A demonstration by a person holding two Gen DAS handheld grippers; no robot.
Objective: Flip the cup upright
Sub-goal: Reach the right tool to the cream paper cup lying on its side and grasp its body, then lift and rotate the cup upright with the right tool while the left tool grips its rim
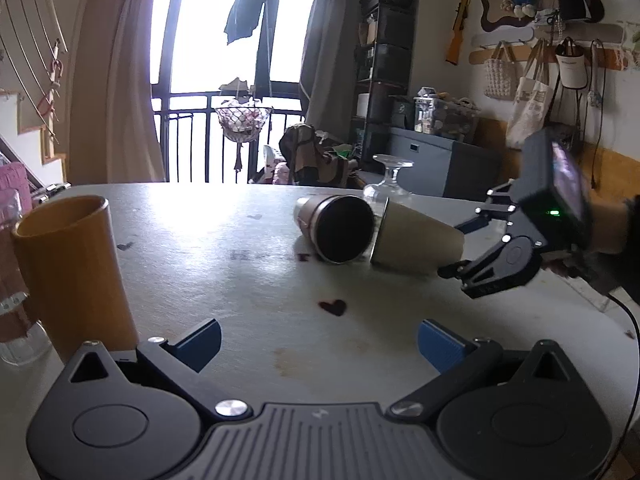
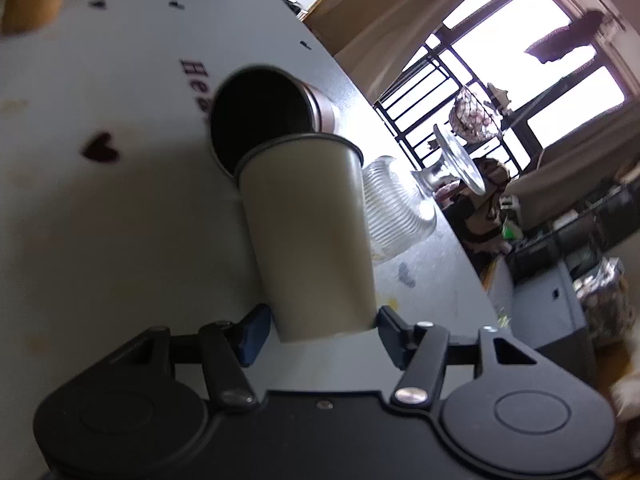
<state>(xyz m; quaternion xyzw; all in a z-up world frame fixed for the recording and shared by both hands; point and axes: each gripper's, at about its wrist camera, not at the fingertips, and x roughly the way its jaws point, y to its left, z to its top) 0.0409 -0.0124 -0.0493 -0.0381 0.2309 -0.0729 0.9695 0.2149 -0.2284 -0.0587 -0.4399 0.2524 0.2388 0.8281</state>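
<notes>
A beige cup (image 1: 416, 238) lies on its side on the white table (image 1: 224, 264), rim toward a steel tumbler (image 1: 340, 228) that also lies on its side. My right gripper (image 1: 452, 252) is open, its fingers on either side of the beige cup's base, not closed on it. In the right wrist view the beige cup (image 2: 312, 240) points away from between my right gripper's (image 2: 320, 332) blue pads, beside the tumbler (image 2: 264, 112). My left gripper (image 1: 320, 340) is open and empty near the table's front edge.
An orange cup (image 1: 76, 272) stands upright at the left, close to my left finger. An upside-down stemmed glass (image 1: 390, 178) stands behind the beige cup; it also shows in the right wrist view (image 2: 404, 208). A clear bottle (image 1: 16, 280) is at the far left.
</notes>
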